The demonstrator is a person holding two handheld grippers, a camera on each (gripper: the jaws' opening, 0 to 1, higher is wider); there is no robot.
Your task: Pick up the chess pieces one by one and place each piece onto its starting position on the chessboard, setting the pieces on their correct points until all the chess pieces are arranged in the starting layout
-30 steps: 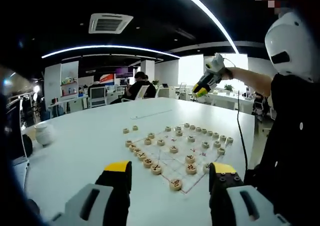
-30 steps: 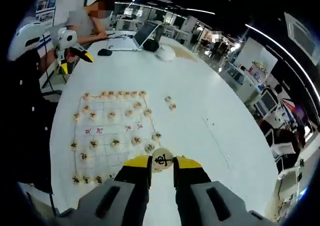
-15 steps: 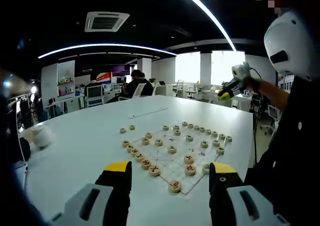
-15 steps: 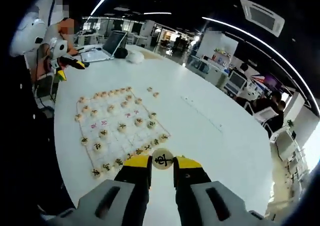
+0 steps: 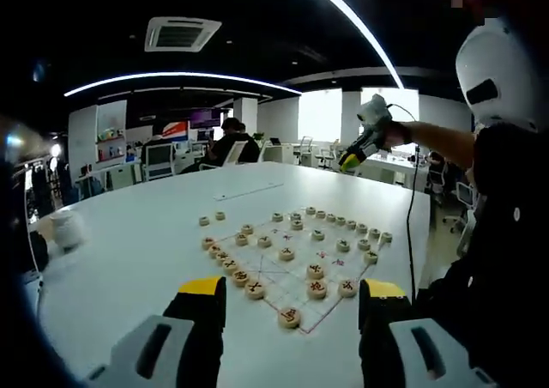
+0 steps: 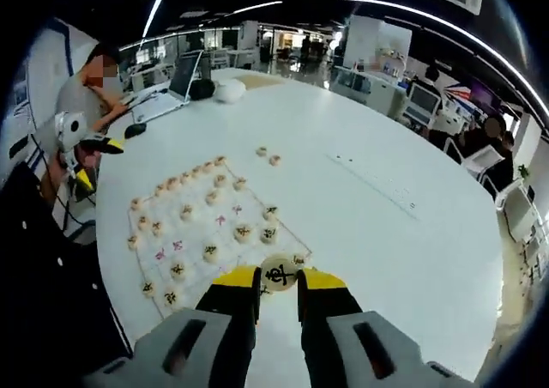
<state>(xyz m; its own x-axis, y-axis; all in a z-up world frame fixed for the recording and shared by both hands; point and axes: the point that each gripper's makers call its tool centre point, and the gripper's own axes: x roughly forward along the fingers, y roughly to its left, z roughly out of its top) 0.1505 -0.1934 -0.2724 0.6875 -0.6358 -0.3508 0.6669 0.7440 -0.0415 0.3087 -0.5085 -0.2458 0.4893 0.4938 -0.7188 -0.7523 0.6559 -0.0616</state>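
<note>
Your right gripper (image 6: 278, 278) still pinches a chess piece (image 6: 279, 273), now swung over the chessboard (image 6: 214, 225) at 11 o'clock; placement next. Left gripper (image 5: 290, 295) jaws stay wide.

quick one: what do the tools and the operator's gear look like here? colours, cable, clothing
Both tools match: light grey moulded bodies, black jaws capped with yellow pads, as on the left tool and right tool. In the left gripper view the right tool appears again, grey-white with yellow tips, and a thin black cable hangs from it. The person wears a dark top with small white buttons.
</note>
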